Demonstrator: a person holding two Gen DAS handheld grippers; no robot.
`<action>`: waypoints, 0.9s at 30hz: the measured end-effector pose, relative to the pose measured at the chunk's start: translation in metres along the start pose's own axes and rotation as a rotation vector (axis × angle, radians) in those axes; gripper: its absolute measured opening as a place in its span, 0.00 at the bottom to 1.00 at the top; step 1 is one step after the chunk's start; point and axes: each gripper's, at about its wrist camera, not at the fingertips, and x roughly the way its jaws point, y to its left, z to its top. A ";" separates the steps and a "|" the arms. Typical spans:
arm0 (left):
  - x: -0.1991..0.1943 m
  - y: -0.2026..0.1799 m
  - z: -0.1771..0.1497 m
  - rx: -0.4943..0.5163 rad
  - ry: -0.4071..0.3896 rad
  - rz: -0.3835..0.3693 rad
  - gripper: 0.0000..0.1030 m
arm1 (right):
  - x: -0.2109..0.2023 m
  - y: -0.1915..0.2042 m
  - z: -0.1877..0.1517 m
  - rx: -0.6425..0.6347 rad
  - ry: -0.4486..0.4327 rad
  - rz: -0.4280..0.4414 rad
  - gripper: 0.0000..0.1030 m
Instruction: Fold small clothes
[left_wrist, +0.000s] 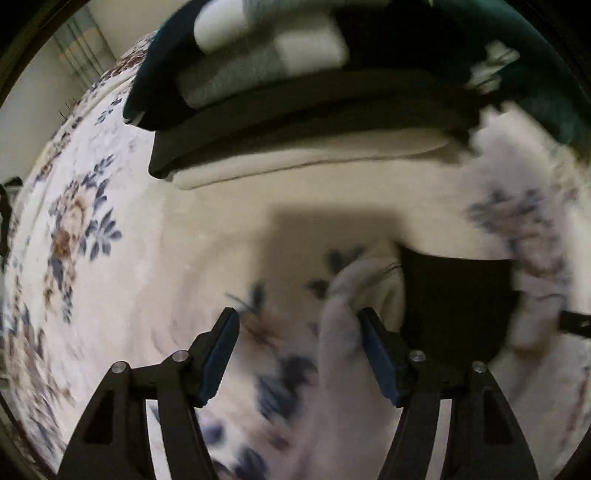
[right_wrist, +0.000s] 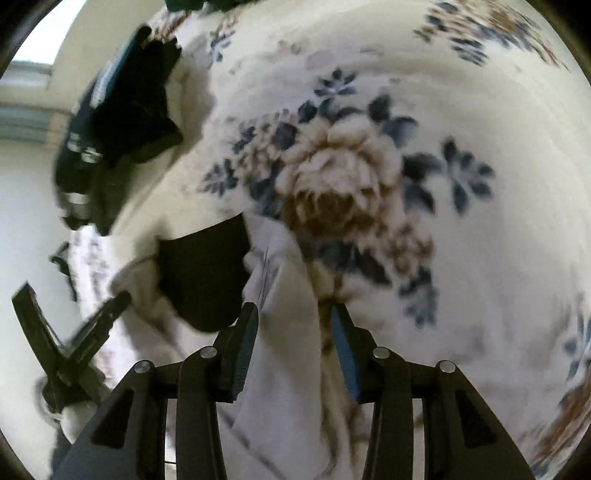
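A small black garment (left_wrist: 454, 299) lies on the floral blanket (left_wrist: 110, 258), partly wrapped by a raised white fold of fabric (left_wrist: 343, 325). My left gripper (left_wrist: 297, 321) is open just above the blanket, with that fold between its fingers and the black piece right of it. In the right wrist view the black garment (right_wrist: 207, 273) sits left of my right gripper (right_wrist: 293, 319), which is open around a white fabric ridge (right_wrist: 288, 332). The left gripper (right_wrist: 85, 332) shows at lower left there. Both views are motion-blurred.
A stack of folded clothes (left_wrist: 295, 122), black, cream, white and dark teal, lies on the blanket beyond the left gripper. In the right wrist view a dark pile (right_wrist: 122, 122) sits at upper left. The blanket edge and a wall (right_wrist: 22, 221) lie left.
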 end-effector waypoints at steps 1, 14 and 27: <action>0.008 0.007 0.001 -0.007 0.010 0.028 0.63 | 0.003 -0.006 0.007 -0.005 0.006 -0.033 0.41; -0.017 0.086 -0.026 -0.218 -0.005 -0.064 0.63 | 0.013 -0.013 0.045 0.118 -0.021 -0.138 0.36; 0.016 0.040 -0.030 -0.048 0.034 -0.072 0.63 | 0.044 -0.016 0.044 0.074 0.098 -0.094 0.37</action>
